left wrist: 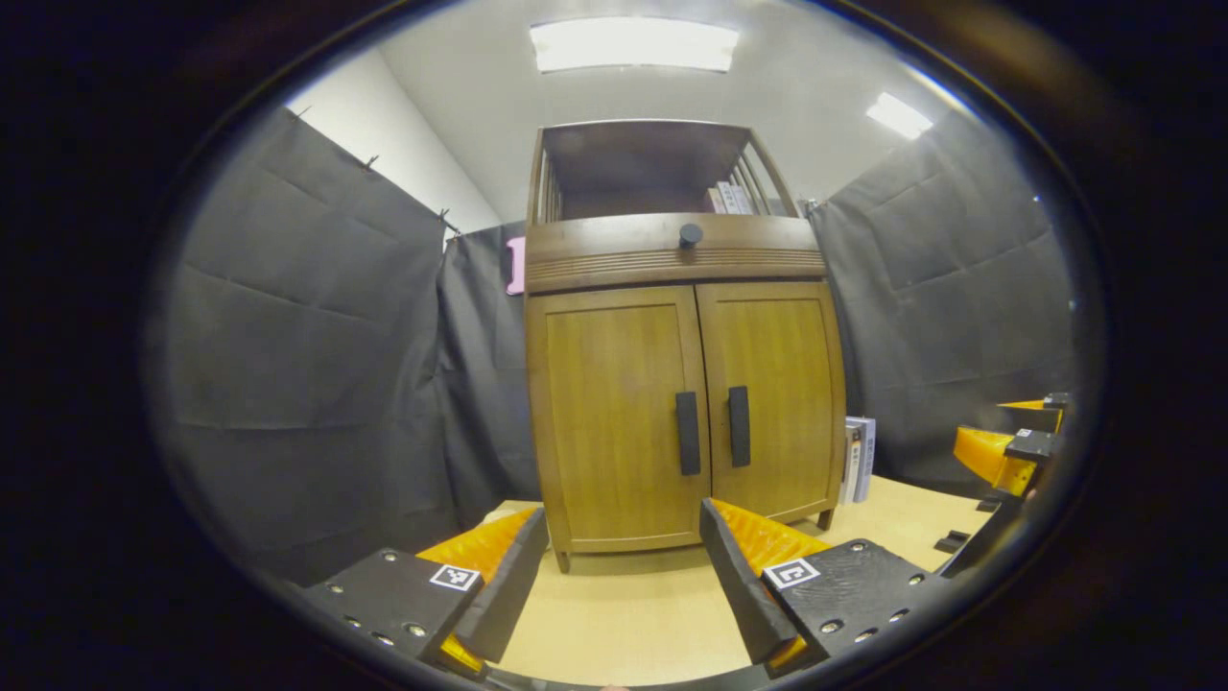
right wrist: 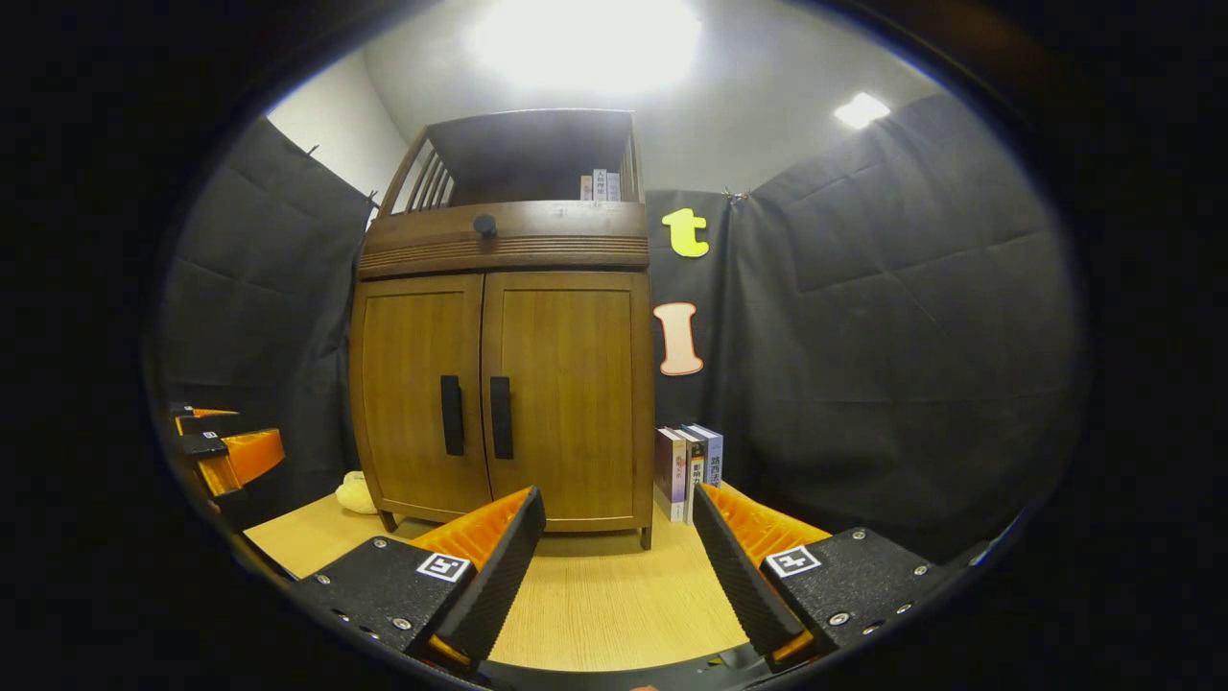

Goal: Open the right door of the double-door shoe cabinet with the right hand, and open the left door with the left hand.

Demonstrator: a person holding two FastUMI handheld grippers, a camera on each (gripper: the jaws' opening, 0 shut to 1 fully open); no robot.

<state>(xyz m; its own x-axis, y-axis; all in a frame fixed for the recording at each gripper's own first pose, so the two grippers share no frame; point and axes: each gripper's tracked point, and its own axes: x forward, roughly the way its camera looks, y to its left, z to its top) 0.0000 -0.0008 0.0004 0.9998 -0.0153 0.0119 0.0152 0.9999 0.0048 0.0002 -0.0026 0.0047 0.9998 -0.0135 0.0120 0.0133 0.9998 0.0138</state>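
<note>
A brown wooden shoe cabinet (left wrist: 683,384) (right wrist: 504,384) stands on the table with both doors closed. Its left door (left wrist: 619,413) (right wrist: 417,384) and right door (left wrist: 772,393) (right wrist: 571,393) each carry a dark vertical handle near the middle seam: left handle (left wrist: 688,433) (right wrist: 451,415), right handle (left wrist: 738,425) (right wrist: 500,416). My left gripper (left wrist: 624,557) is open, some way in front of the cabinet. My right gripper (right wrist: 619,547) is open too, in front of the right door; the right gripper (left wrist: 1007,456) shows at the far right in the left gripper view. The left gripper (right wrist: 225,451) sits at the left edge of the right gripper view.
The cabinet stands on a light wooden table (left wrist: 614,624) (right wrist: 604,595). Upright books (left wrist: 858,459) (right wrist: 689,470) stand beside its right side. A yellow soft object (right wrist: 357,493) lies by its left foot. A knobbed drawer (left wrist: 690,235) and an open shelf with books top the cabinet.
</note>
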